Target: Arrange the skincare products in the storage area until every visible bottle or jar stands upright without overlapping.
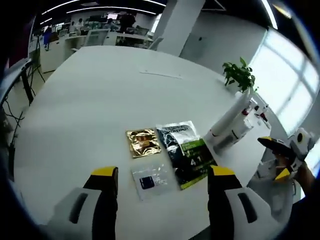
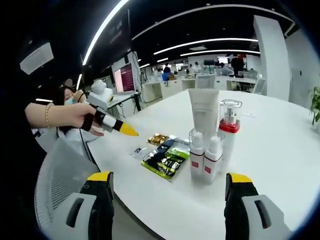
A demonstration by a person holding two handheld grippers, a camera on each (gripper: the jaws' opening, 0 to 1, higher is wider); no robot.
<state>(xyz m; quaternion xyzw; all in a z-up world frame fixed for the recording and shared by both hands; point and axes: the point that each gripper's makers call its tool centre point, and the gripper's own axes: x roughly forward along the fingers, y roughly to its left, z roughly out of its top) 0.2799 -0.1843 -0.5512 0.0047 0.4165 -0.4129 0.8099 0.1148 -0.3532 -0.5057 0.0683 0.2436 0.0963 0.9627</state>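
Several skincare products stand upright in a tight cluster on the white round table (image 2: 280, 150): a tall white tube (image 2: 203, 112), a clear pump bottle with a red band (image 2: 230, 131) and two small red-labelled bottles (image 2: 196, 156) (image 2: 213, 159). In the left gripper view the same cluster (image 1: 234, 125) is at the right. Flat on the table lie a gold sachet (image 1: 143, 142), a black-and-green sachet (image 1: 186, 152) and a small clear sachet (image 1: 150, 180). My left gripper (image 1: 163, 172) hovers open over the sachets. My right gripper (image 2: 170, 177) is open and empty, short of the bottles.
A potted green plant (image 1: 240, 75) stands beyond the bottles. A grey mesh chair (image 2: 60, 175) sits at the table's near edge. A person's hand holds the left gripper (image 2: 112, 122) above the table edge. Desks and people fill the office behind.
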